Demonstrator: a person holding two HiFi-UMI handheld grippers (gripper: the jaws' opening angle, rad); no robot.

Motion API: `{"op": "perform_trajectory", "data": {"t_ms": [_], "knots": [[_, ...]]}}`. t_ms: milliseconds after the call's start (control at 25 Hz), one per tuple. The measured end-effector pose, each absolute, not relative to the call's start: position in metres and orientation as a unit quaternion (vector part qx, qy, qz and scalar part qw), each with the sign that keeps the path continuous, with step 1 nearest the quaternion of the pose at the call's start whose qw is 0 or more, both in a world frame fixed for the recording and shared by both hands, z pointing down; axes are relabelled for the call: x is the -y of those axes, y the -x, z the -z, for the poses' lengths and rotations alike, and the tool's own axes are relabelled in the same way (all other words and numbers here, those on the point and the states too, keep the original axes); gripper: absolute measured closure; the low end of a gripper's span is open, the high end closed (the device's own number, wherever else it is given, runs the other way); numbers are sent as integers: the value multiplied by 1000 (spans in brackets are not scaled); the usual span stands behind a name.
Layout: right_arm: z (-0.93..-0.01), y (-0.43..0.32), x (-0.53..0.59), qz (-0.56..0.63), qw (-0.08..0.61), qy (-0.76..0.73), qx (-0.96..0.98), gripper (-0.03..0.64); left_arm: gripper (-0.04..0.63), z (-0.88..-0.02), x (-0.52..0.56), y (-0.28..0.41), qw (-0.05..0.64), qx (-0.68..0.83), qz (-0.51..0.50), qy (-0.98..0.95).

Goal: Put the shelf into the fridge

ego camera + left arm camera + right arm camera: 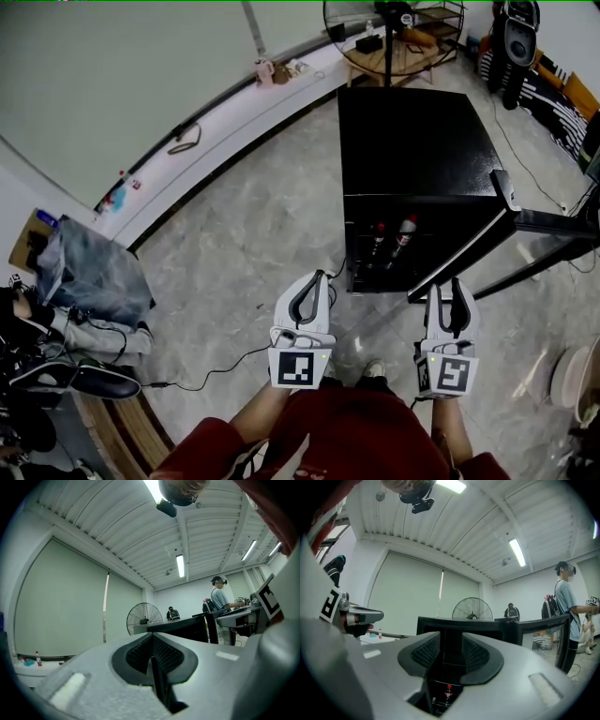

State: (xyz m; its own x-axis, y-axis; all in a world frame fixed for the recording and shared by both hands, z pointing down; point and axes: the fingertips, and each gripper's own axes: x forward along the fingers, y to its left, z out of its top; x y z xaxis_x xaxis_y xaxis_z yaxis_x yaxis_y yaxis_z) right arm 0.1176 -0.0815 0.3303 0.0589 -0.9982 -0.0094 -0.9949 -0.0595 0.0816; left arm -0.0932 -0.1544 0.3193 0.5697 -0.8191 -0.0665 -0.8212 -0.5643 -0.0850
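We've got left gripper (317, 278) clenched empty, right gripper (447, 286) released, both at 6 facing the black fridge (412, 141) at 12, its door (469, 248) swung open toward 3, two bottles (403, 234) inside the opening, floor cable (216, 370) at 8; shelf itself we can't pick out.

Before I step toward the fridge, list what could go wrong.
1. Neither the left claw, shut, nor the right claw, open, holds a shelf, and no shelf shows in any view. You may reach the fridge empty-handed.
2. Bottles stand upright inside. A shelf slid in could well knock them over.
3. A cable lies on the floor near your feet and could trip you.
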Motion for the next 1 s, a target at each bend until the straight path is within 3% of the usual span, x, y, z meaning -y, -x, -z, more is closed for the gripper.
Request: {"op": "perform_trajectory", "data": {"t_ms": [440,1000], "knots": [[-328,-130,80,22,32,-746,665,613,595,-315,150,89,55,-463,-6,884],[-321,-139,77,32,20,-748,663,617,595,-319,147,79,56,-458,-3,887]]}}
